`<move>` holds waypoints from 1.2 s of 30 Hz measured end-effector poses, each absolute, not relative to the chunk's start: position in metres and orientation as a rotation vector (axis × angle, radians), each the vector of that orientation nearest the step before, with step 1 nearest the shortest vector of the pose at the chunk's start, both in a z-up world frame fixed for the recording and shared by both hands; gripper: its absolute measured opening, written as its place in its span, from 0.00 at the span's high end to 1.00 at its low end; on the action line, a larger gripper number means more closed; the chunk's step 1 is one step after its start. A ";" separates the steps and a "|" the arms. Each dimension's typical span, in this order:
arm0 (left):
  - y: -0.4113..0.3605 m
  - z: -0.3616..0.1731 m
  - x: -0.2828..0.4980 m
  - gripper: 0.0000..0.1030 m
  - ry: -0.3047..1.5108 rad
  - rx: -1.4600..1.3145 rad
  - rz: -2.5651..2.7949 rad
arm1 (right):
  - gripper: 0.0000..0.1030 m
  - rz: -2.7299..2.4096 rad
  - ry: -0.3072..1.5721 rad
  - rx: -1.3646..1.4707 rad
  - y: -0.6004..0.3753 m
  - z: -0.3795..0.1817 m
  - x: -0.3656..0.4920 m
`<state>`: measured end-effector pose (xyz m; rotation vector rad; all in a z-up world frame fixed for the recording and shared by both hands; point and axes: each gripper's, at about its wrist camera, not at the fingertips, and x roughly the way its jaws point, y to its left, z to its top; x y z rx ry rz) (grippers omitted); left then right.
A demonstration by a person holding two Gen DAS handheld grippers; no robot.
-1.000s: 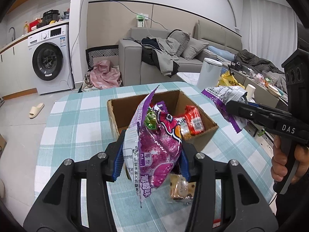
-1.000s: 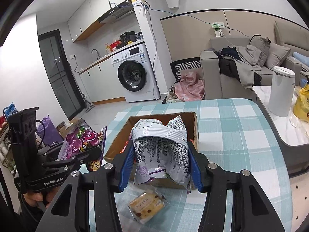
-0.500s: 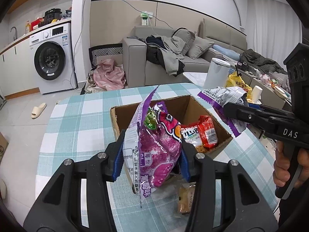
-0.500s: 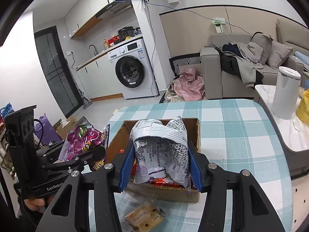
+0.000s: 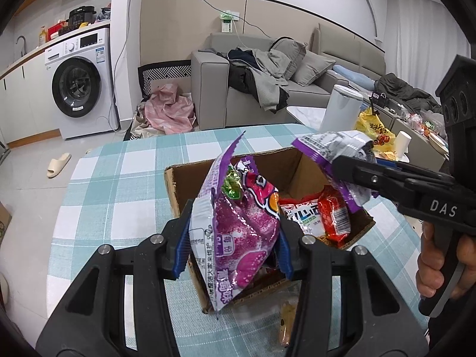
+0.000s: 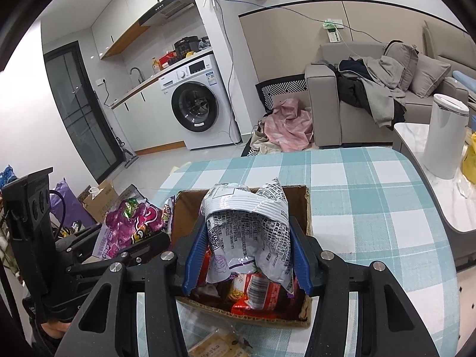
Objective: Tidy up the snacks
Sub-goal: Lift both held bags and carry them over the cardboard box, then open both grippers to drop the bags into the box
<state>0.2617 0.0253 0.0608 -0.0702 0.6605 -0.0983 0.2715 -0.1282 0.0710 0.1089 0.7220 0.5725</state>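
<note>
An open cardboard box point(image 5: 178, 190) point(image 6: 306, 208) stands on the checked table point(image 5: 119, 184) and holds red snack packs point(image 5: 333, 211) point(image 6: 255, 291). My left gripper point(image 5: 235, 244) is shut on a purple candy bag point(image 5: 241, 229) over the box's near left corner. My right gripper point(image 6: 247, 253) is shut on a silver-and-purple snack bag point(image 6: 250, 223), which hangs above the box's right half. In the left wrist view the silver bag point(image 5: 330, 145) and the right gripper point(image 5: 351, 166) enter from the right. The purple bag point(image 6: 131, 223) shows at left in the right wrist view.
A clear-wrapped biscuit pack point(image 6: 217, 342) point(image 5: 287, 318) lies on the table in front of the box. A person's hand point(image 5: 446, 267) grips the right tool's handle. A sofa point(image 5: 267, 89), a white bin point(image 6: 446, 136) and a washing machine point(image 5: 80, 83) stand beyond the table.
Both grippers have carried their bags forward and slightly down, so the box is nearer and now lies under them. The biscuit pack has slipped toward the bottom edge of both views.
</note>
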 end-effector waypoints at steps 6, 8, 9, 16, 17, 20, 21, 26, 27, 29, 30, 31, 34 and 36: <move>0.022 0.051 0.275 0.57 0.667 -0.059 -0.093 | 0.49 0.556 0.700 0.087 -0.120 0.070 0.286; 0.021 0.048 0.280 0.57 0.669 -0.053 -0.093 | 0.49 0.546 0.700 0.083 -0.119 0.069 0.292; 0.020 0.047 0.281 0.57 0.671 -0.052 -0.092 | 0.49 0.545 0.706 0.087 -0.118 0.067 0.295; 0.019 0.038 0.292 0.57 0.690 -0.047 -0.091 | 0.49 0.558 0.757 0.092 -0.113 0.054 0.312; 0.018 0.036 0.293 0.57 0.693 -0.044 -0.090 | 0.49 0.559 0.760 0.088 -0.112 0.053 0.313; 0.017 0.031 0.297 0.57 0.703 -0.036 -0.083 | 0.49 0.562 0.764 0.070 -0.108 0.049 0.313; 0.017 0.029 0.298 0.57 0.707 -0.036 -0.081 | 0.49 0.562 0.767 0.070 -0.108 0.049 0.314; 0.017 0.024 0.299 0.57 0.727 -0.039 -0.079 | 0.49 0.551 0.780 0.067 -0.107 0.046 0.315; 0.018 0.023 0.300 0.57 0.730 -0.042 -0.077 | 0.49 0.550 0.783 0.063 -0.107 0.046 0.315; 0.019 0.024 0.299 0.57 0.733 -0.043 -0.073 | 0.48 0.553 0.796 0.057 -0.105 0.045 0.314; 0.019 0.024 0.298 0.57 0.732 -0.041 -0.068 | 0.46 0.557 0.801 0.055 -0.105 0.045 0.314; 0.019 0.025 0.297 0.57 0.731 -0.040 -0.063 | 0.44 0.567 0.802 0.055 -0.105 0.045 0.313; 0.022 0.027 0.294 0.56 0.733 -0.045 -0.063 | 0.42 0.589 0.778 0.033 -0.104 0.049 0.306; 0.024 0.029 0.291 0.52 0.727 -0.058 -0.061 | 0.39 0.585 0.759 0.023 -0.106 0.053 0.301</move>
